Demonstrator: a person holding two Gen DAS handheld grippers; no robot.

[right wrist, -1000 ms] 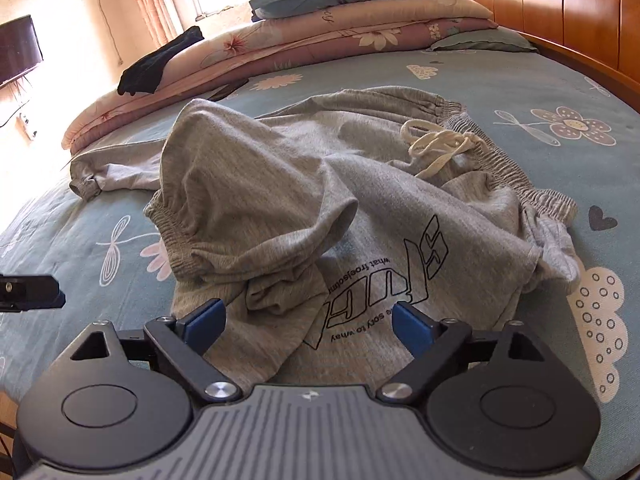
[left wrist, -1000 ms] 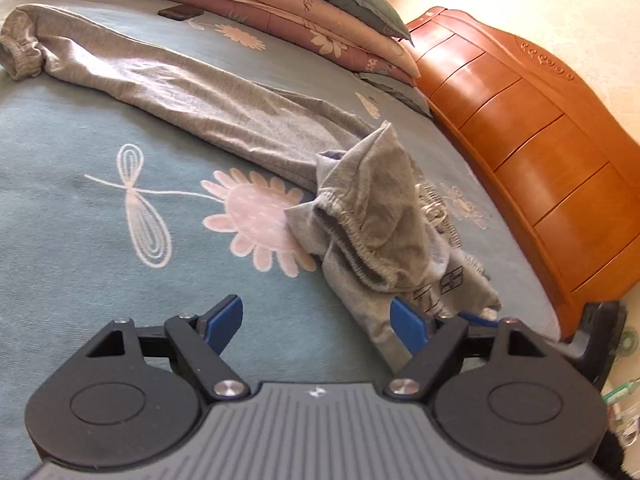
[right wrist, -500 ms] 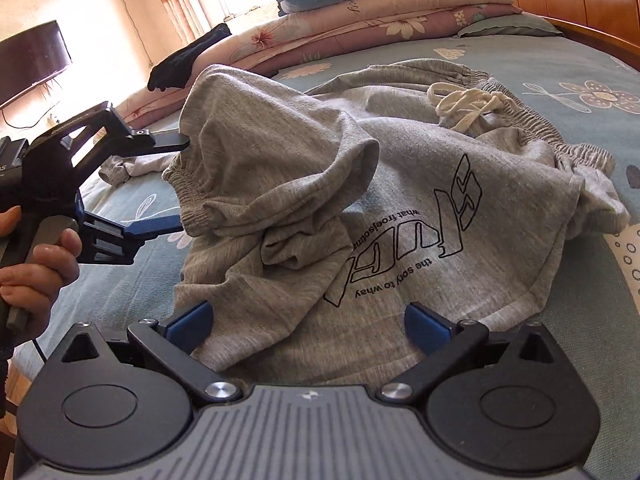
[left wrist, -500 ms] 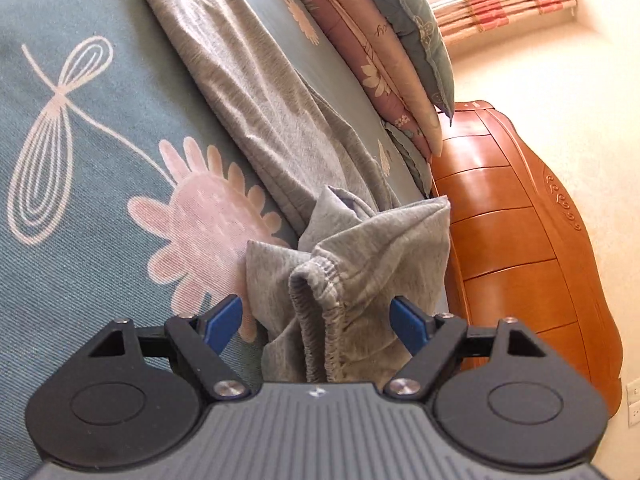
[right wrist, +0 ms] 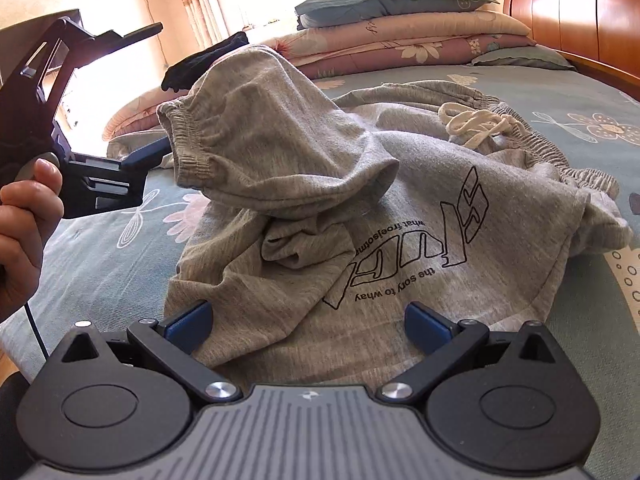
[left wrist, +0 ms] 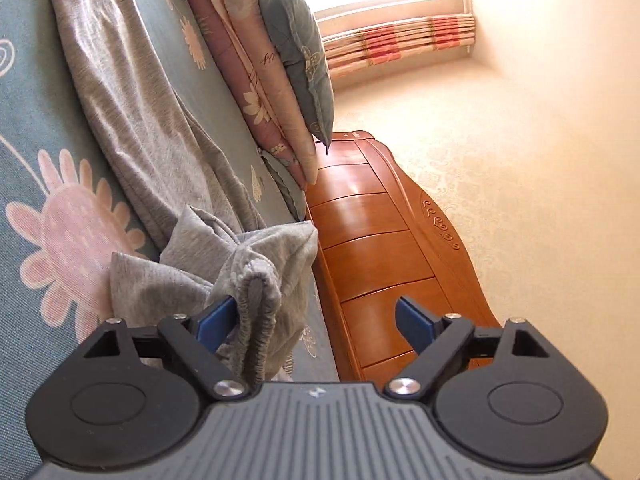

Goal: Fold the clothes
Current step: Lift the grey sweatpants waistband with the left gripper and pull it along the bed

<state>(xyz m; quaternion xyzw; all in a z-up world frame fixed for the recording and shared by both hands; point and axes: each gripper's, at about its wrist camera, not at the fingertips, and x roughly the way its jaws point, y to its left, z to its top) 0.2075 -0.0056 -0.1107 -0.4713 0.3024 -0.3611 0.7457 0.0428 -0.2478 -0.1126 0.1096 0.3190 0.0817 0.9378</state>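
Teal floral bedding (right wrist: 520, 92) is seen spread across a bed with an orange wooden headboard (left wrist: 372, 248), and stacked quilts and pillows (right wrist: 400, 28) are lying at its far end. Grey sweatpants (right wrist: 360, 216) are lying crumpled on the bedding, with the printed thigh panel facing up nearest the right-wrist camera and the drawstring waistband (right wrist: 472, 124) beyond it toward the headboard. One leg (left wrist: 132, 92) is lying stretched out long toward the quilts; the other is doubled back over the pile, its elastic cuff (right wrist: 188, 136) raised toward the left gripper (left wrist: 316, 316). That gripper, gripped by a hand (right wrist: 20, 224), is being held with its jaws spread, having just been opening a little further; the cuff is standing between them against the left pad, unpinched. The right gripper (right wrist: 308, 320) is being held wide apart, also having just been opening, with its tips at the near edge of the fabric and nothing clamped.
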